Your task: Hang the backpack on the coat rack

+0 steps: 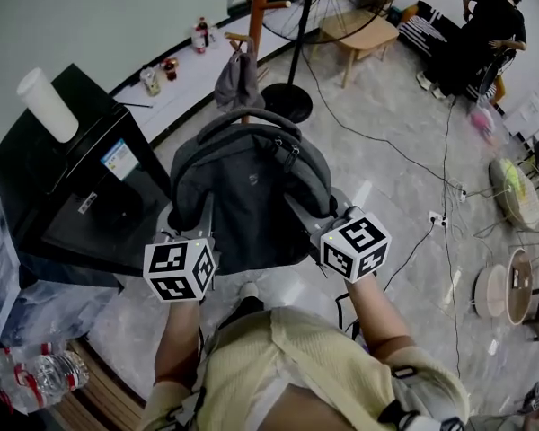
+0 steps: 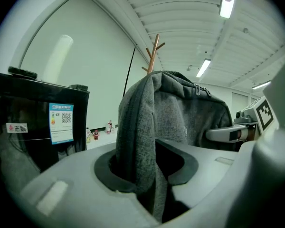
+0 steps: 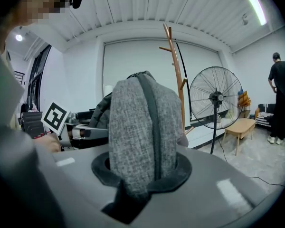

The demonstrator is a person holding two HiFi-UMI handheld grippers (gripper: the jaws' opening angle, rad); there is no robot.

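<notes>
**A:** Where is the backpack (image 1: 247, 187) found, and how is it gripped?

**B:** It is held up off the floor in front of the person, at the centre of the head view. A fold of grey fabric on one side is clamped between the closed fingers of the left gripper (image 2: 147, 167). The padded edge on the other side is pinched the same way by the right gripper (image 3: 142, 170). The top loop (image 1: 247, 112) is turned away from the person, towards the rack.

**A:** What is seen around it?

**B:** The coat rack (image 1: 258, 16) stands at 12 o'clock from the pack, well apart from it. A grey item (image 1: 238, 81) is already hung on 1 low peg. A standing fan (image 1: 287, 97) is placed at 1 o'clock, just beside the rack, and a black cabinet (image 1: 81, 178) at 9 o'clock.

**A:** Which step is judged to be in hand, and how is it best done?

**B:** The approach to the rack, it seems, with the hanging not yet done.
- Both grips should be kept firm and level, so that the loop is presented open.
- A free peg should be chosen, and the occupied one avoided.
- The pack should be raised until the loop can be passed over the peg's tip.
- The fan's base and the cable on the floor should be stepped around.
- The fingers should be opened only once the weight is taken by the peg.
</notes>
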